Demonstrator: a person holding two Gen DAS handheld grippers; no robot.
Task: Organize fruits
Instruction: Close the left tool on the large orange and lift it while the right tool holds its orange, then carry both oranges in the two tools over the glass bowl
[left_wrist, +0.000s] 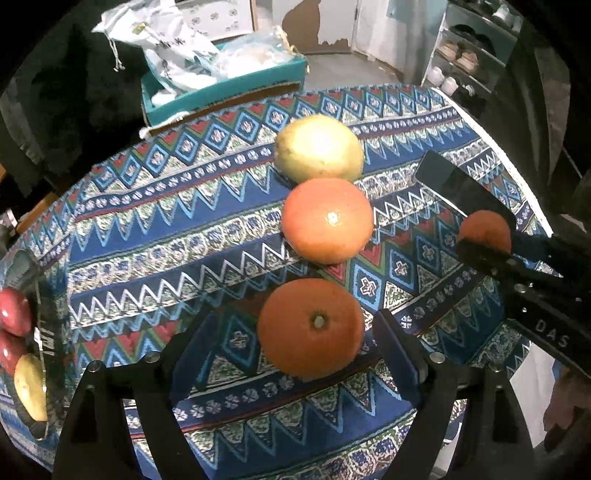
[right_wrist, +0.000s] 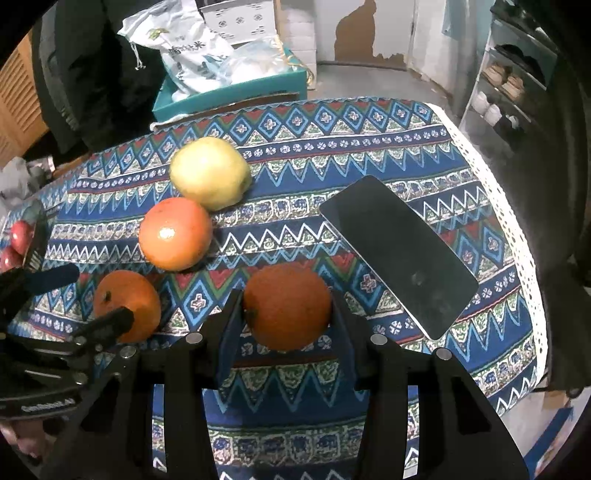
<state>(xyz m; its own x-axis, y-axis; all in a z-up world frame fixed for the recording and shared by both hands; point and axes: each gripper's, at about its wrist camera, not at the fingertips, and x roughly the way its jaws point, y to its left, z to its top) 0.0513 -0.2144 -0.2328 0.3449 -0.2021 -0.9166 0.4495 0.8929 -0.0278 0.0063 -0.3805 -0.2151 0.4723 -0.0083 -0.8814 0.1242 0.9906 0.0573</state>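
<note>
Down on the round table's blue, red and white patterned cloth (right_wrist: 369, 147), four fruits lie near one another beside a black flat smartphone (right_wrist: 399, 254). In the left wrist view, the left gripper (left_wrist: 295, 350) stands wide, its fingers on either side of a round orange with its stem end up (left_wrist: 311, 328) without pressing it. In the right wrist view, the right gripper (right_wrist: 286, 317) has both fingers against the sides of a darker, dull orange (right_wrist: 287, 306), which sits on the cloth just beside the phone. Beyond them rest a glossy orange-pink citrus fruit (right_wrist: 175, 233) and, touching it, a pale yellow-green pear-like fruit (right_wrist: 210, 172). At the table's left edge, a dark mesh basket (left_wrist: 40, 325) holds red apples (left_wrist: 14, 312) and a yellow fruit (left_wrist: 31, 387).
</note>
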